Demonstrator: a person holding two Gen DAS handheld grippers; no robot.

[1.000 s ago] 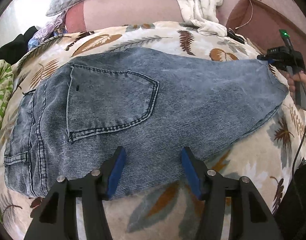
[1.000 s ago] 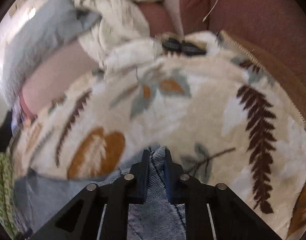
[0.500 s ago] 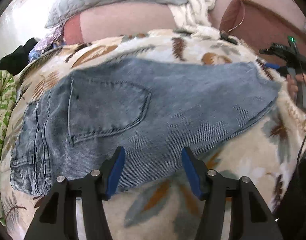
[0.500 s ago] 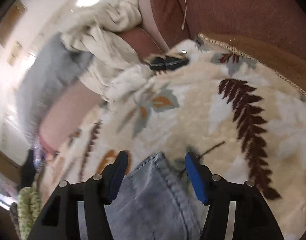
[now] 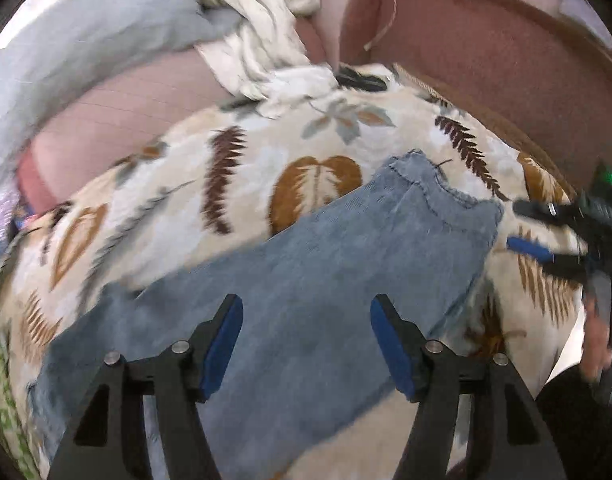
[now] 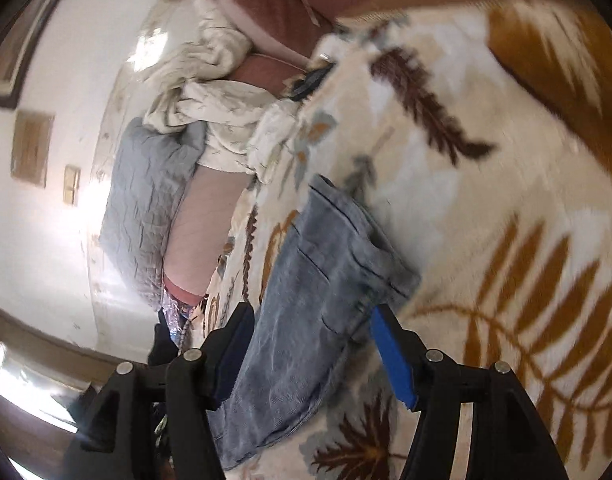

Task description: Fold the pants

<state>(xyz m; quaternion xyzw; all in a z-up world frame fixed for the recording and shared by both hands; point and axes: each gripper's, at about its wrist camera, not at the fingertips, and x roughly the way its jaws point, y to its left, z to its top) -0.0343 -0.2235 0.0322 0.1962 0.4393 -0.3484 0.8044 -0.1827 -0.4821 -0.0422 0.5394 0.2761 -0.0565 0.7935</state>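
oddly blurred, both tongs (image 5: pixel 306 340) (image 6: pixel 311 350) gape over jeans (image 5: pixel 325 272), left widening, seemingly gripping nothing.

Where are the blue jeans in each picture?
Left wrist view: the jeans run from the bottom left up to the hem end right of the middle, on the leaf blanket.
Right wrist view: the jeans lie low in the middle, on the same blanket.
Shared landmark: the crumpled white cloth, in the right wrist view at the upper left.
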